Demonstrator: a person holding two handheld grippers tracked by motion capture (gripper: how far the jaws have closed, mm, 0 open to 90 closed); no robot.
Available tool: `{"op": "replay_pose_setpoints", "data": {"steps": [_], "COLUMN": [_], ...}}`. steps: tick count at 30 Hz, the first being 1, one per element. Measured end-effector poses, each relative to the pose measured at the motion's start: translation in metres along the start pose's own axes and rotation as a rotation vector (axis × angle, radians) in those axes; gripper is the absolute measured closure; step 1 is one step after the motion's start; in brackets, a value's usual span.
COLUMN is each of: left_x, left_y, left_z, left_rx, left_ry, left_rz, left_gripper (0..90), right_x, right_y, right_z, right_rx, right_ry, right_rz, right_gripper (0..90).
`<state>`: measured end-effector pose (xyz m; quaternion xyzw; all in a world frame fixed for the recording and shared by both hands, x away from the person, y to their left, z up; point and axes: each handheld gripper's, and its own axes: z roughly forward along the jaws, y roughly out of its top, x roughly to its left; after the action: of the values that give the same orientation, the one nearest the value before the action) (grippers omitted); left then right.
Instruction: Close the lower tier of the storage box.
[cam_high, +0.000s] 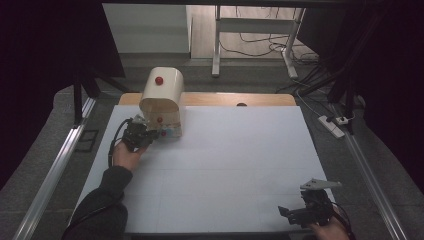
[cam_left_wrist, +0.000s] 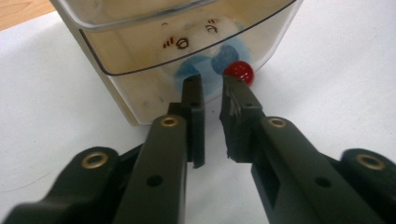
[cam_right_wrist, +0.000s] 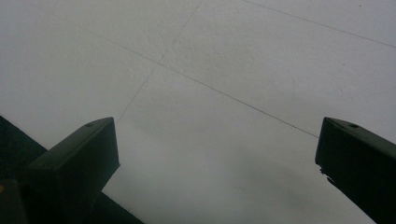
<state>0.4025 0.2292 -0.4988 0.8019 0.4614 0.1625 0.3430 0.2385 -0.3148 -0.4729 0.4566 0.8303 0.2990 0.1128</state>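
A cream box (cam_high: 161, 97) with a rounded roll-top lid stands at the table's back left, with one red knob (cam_high: 159, 80) on top and another (cam_high: 159, 119) low on its front. In the left gripper view its clear front (cam_left_wrist: 140, 46) shows a white and blue soft toy (cam_left_wrist: 196, 42) inside. My left gripper (cam_high: 150, 134) (cam_left_wrist: 212, 84) points at the foot of the box, its jaws a narrow gap apart with nothing between them; the low red knob (cam_left_wrist: 239, 71) sits just past the right jaw's tip. My right gripper (cam_high: 290, 212) (cam_right_wrist: 217, 140) hovers wide open over bare table at the front right.
The white table top (cam_high: 225, 150) stretches between the two hands. A wooden strip (cam_high: 225, 99) runs along its far edge. Metal rails (cam_high: 55, 170) flank both sides, a power strip (cam_high: 332, 125) lies on the floor at right, and dark curtains hang around.
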Motion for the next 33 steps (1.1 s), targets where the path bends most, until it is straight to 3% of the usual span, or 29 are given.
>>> {"op": "replay_pose_setpoints", "data": {"steps": [33], "left_x": [-0.013], "left_y": [-0.001], "left_z": [-0.008], "left_rx": [0.011], "left_ry": [-0.038], "left_rz": [0.048], "left_gripper": [44.9], "right_x": [0.001], "right_y": [0.000], "right_z": [0.000], "right_rx": [0.004], "right_ry": [0.003], "right_rz": [-0.007], "right_gripper": [0.0]}}
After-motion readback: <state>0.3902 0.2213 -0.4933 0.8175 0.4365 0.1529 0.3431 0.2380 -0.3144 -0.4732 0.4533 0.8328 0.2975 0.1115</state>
